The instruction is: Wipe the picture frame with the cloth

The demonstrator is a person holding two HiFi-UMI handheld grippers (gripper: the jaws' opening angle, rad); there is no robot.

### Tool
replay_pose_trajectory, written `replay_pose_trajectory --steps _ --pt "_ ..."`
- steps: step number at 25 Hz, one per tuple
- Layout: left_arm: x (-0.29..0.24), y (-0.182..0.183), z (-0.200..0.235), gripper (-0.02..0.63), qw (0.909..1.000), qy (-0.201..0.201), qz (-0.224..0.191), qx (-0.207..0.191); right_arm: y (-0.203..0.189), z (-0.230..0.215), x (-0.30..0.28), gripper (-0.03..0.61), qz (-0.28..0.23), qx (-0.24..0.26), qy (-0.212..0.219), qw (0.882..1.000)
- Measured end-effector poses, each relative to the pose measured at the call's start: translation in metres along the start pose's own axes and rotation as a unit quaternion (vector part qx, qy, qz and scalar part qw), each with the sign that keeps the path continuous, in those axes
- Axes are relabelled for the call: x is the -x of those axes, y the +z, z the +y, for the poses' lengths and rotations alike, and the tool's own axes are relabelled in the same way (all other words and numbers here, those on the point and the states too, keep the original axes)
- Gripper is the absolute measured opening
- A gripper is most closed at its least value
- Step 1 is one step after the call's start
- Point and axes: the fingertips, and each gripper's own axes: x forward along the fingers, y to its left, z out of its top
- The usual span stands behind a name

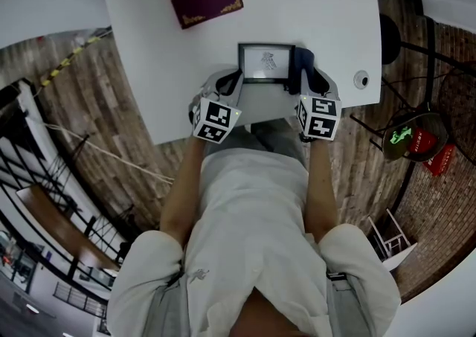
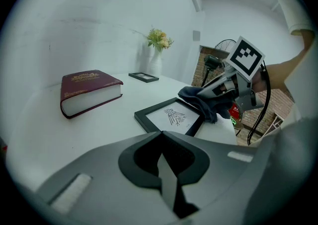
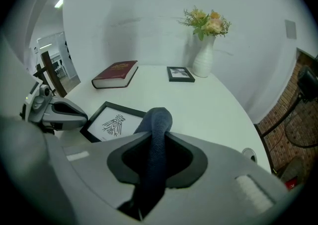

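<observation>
— Nearest is the cloth (image 3: 158, 119), pinched between the jaws of the right gripper (image 3: 155, 139), with a dark fold sticking out past the tips.
— Why hold it like that?
— So the loose end can drag over the picture frame (image 3: 115, 122), I'd say. The frame lies flat on the table (image 3: 208, 105), just ahead of that gripper and to its left. The fold seems to rest on the frame's nearest edge.
— And the left gripper (image 2: 162, 142)?
— Its jaws are pressed together with nothing between them. The frame sits ahead of it, to its right, and its tip is at the frame's far side from the cloth. I can't tell whether it touches. It is probably bracing the frame against sliding.
— Has the wiping got far?
— It looks barely begun, since the glass is still uncovered.
</observation>
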Motion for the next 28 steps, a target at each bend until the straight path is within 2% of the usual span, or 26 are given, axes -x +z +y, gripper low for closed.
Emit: replay_pose_trajectory --steps 4,9,13,18,21,25,28 --pt "-0.001 0.0 0.0 0.02 1.0 0.0 0.001 -0.001 0.016 0.017 0.013 0.063 -0.023 0.011 0.018 1.0" --pt "0.0 0.0 0.0 0.02 1.0 -0.003 0.006 -0.005 0.031 0.066 0.025 0.063 -0.043 0.036 0.071 0.996" --pt "-0.001 0.001 0.0 0.02 0.9997 -0.014 0.016 -0.008 0.028 0.106 0.018 0.063 -0.038 0.052 0.115 0.991" --pt "-0.002 0.001 0.0 0.02 0.9994 -0.023 0.023 -0.009 0.017 0.142 0.005 0.063 -0.022 0.049 0.153 0.987" --pt "-0.002 0.0 0.0 0.02 0.9995 -0.022 0.023 -0.007 0.009 0.155 -0.003 0.063 -0.011 0.041 0.162 0.986" --pt "-0.002 0.0 0.001 0.02 0.9995 -0.022 0.02 -0.002 0.005 0.161 -0.01 0.061 -0.012 0.036 0.149 0.988" --pt "-0.001 0.0 0.001 0.02 0.9996 -0.022 0.02 -0.001 0.002 0.159 -0.012 0.061 -0.013 0.057 0.136 0.989"
